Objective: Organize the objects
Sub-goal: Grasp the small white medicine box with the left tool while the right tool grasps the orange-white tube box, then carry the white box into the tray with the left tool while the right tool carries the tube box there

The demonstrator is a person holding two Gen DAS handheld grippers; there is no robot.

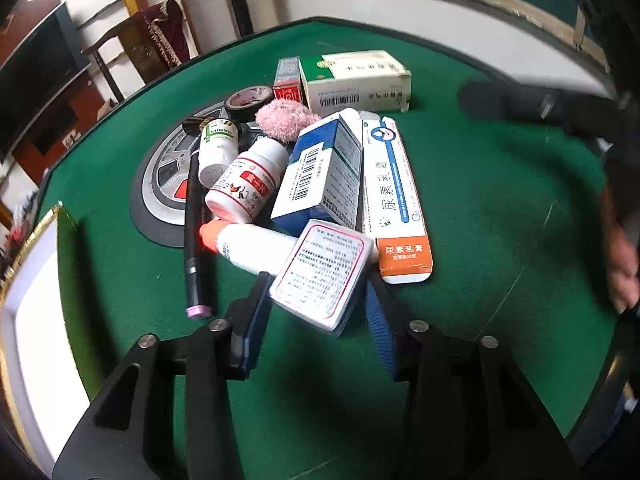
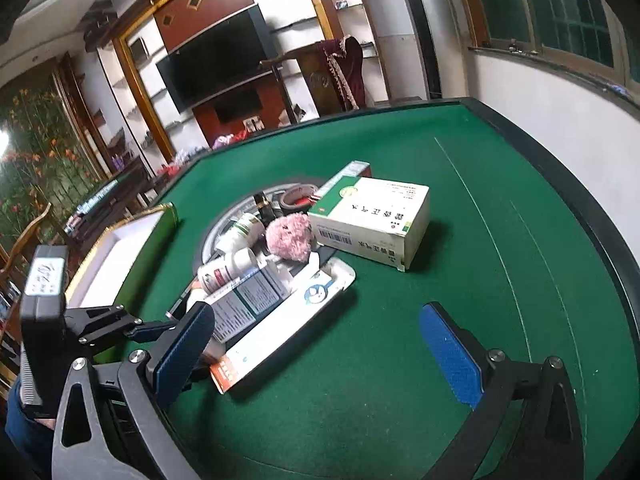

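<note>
Clamping a small white card box (image 1: 320, 276), the left gripper (image 1: 316, 312) has its jaws pressed on the box's sides, lifted just clear of the heap at the middle of the green worktop (image 1: 500, 220). Crowding right behind it: a white tube (image 1: 248, 246), a long orange-ended ointment carton (image 1: 394, 196), a blue-and-white box (image 1: 320, 172), two pill bottles (image 1: 244, 188) and a black pen (image 1: 194, 232). Over on the right gripper (image 2: 320, 344), jaws stand wide apart, empty, above bare felt. An open white tray (image 2: 116, 256) sits near the worktop's left edge.
</note>
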